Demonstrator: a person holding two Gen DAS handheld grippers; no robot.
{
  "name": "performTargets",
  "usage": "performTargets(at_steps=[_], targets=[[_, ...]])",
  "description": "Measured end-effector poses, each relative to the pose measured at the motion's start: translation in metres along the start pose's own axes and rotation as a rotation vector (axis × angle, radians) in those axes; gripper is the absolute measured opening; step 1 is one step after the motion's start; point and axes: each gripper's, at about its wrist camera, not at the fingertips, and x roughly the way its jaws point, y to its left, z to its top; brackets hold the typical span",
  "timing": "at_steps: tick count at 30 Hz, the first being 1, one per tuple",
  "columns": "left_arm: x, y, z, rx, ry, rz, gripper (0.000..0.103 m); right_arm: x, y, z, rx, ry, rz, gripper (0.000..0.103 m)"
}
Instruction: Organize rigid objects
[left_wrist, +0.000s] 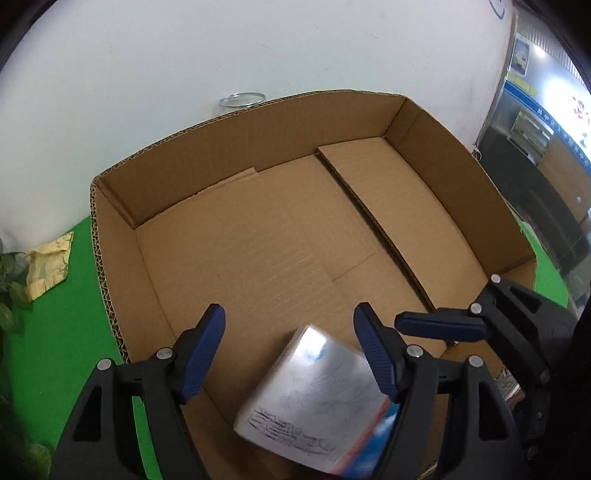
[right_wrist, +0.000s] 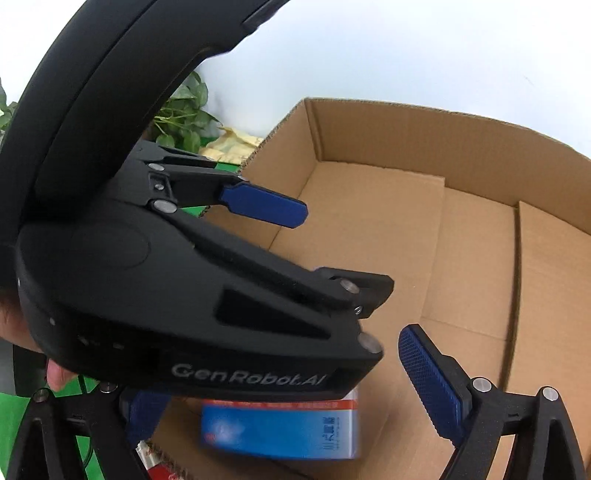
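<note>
Over the near end of the cardboard box (left_wrist: 122, 258) we hold both tongs. Our left tongs (left_wrist: 290, 341) are spread, their blue pads standing well apart above the box floor. A glossy white and blue packet (left_wrist: 317, 398) sits tilted below and between those pads; its right edge runs behind the right pad, and we cannot tell whether it touches that pad. The left pad is clear of it. The packet looks blurred in both views, and whether it rests on the box floor we cannot say.

From the right wrist view, our right tongs (right_wrist: 280, 398) are spread wide as well, one blue pad at the right and the other low at the left, partly hidden behind the black body of the left tongs (right_wrist: 325, 266). The same packet (right_wrist: 280, 432) shows its blue face between and below these pads, touching neither as far as we can see.

A loose cardboard flap (left_wrist: 406, 199) lies flat along the right side of the box floor. The box stands on a green desk (left_wrist: 55, 332). Left of the box on the desk lies a crumpled yellow wrapper (left_wrist: 50, 266), with green leaves of a plant (left_wrist: 11, 291) just beside it. Behind the far wall of the box, the rim of a clear jar (left_wrist: 242, 99) shows against the white wall.
</note>
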Motion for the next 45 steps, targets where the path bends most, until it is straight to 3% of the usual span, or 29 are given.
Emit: performTargets(at_steps=[6,11,17,19,22,30,37,45], targets=[[-0.02,-0.023,-0.01,0.006,-0.041,0.022,0.077,-0.04,-0.007,-0.012,0.027,-0.049,0.02,0.095],[-0.055,-0.04,-0.028,-0.011,-0.09,0.034,0.083,-0.086,-0.011,-0.033,0.046,-0.097,0.055,0.095],[-0.109,-0.069,-0.084,-0.017,-0.152,0.021,0.086,-0.127,-0.021,-0.08,0.036,-0.14,0.081,0.095],[-0.115,-0.082,-0.107,-0.026,-0.148,0.014,0.088,-0.136,-0.022,-0.095,0.042,-0.139,0.078,0.095],[-0.124,-0.097,-0.142,-0.056,-0.148,0.028,0.102,-0.143,-0.026,-0.119,0.052,-0.147,0.08,0.102],[-0.113,-0.112,-0.215,-0.231,-0.144,-0.018,0.103,-0.153,-0.033,-0.174,0.147,-0.153,0.154,0.103],[-0.088,-0.098,-0.221,-0.339,-0.141,-0.077,0.103,-0.141,-0.04,-0.179,0.127,-0.186,0.16,0.103],[-0.066,-0.098,-0.202,-0.356,-0.121,-0.159,0.096,-0.118,-0.041,-0.163,-0.075,-0.147,0.082,0.103]])
